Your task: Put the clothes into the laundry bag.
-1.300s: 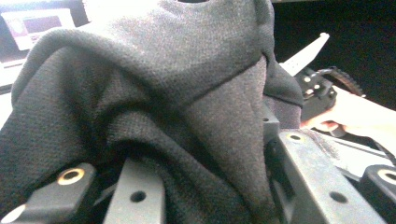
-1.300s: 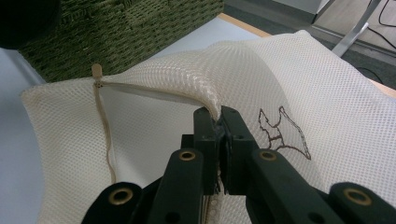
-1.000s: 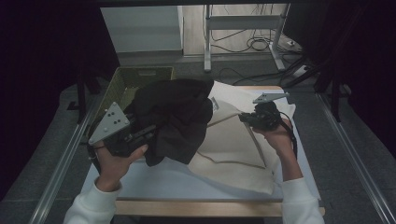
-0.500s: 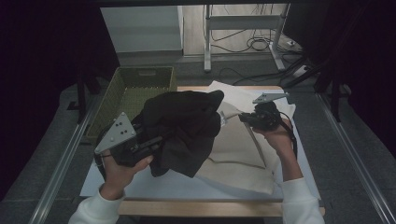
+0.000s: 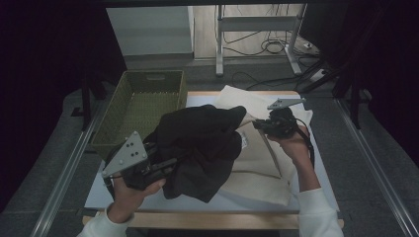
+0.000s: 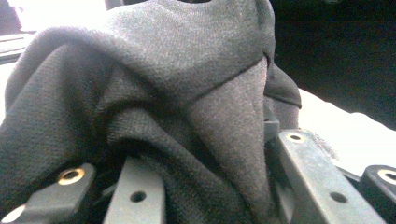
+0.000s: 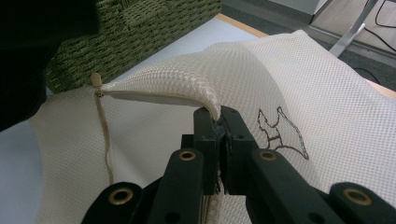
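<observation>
The left claw (image 5: pixel 165 165) is clamped on a bunched black garment (image 5: pixel 202 143), with dark cloth heaped over and between its jaws in the left gripper view. The garment (image 6: pixel 177 107) hangs raised above the tabletop (image 5: pixel 99 192), just right of the green woven basket (image 5: pixel 143 106) and overlapping the near-left part of a cream mesh bag (image 5: pixel 262 163). The bag lies flat on the tabletop, right of the basket. The right claw (image 7: pixel 218 122) is pinched tight on the bag's edge (image 7: pixel 205 100), lifting a fold of mesh; a drawstring (image 7: pixel 106 140) trails from the bag's corner beside it. In the high view this claw (image 5: pixel 261 125) sits at the bag's far side, well right of the basket.
</observation>
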A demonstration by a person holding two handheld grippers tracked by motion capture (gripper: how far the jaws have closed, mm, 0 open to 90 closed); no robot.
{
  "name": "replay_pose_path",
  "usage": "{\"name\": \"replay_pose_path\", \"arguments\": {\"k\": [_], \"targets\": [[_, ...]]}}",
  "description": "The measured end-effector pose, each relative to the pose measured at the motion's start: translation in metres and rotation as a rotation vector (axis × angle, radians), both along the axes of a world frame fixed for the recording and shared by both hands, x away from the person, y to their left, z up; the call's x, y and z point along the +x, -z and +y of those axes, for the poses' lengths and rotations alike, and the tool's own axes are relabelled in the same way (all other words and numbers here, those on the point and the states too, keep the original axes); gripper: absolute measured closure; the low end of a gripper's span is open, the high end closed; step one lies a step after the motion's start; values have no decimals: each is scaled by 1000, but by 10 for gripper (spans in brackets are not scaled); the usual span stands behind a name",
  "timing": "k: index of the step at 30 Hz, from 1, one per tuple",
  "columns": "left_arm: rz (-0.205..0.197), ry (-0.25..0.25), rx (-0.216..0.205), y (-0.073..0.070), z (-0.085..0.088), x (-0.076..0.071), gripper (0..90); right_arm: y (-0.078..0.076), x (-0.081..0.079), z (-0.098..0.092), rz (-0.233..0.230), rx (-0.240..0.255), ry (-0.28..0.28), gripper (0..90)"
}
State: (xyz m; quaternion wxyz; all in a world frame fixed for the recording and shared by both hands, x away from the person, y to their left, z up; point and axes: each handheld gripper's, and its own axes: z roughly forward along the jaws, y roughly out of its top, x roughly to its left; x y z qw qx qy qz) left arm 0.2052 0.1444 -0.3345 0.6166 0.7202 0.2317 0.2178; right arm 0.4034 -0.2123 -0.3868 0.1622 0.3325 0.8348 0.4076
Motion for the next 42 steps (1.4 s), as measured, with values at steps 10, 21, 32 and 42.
{"name": "replay_pose_path", "arguments": {"k": [10, 21, 32, 42], "targets": [[33, 74, 22, 9, -20, -5, 668, 1, 0, 1, 0, -1, 0, 862], [85, 97, 50, 24, -33, 6, 667, 1, 0, 2, 3, -3, -5, 862], [156, 124, 125, 50, -60, 25, 667, 1, -2, 6, 1, -12, -15, 863], [153, 110, 158, 60, -77, 38, 666, -2, -5, 9, -1, -10, -37, 864]]}}
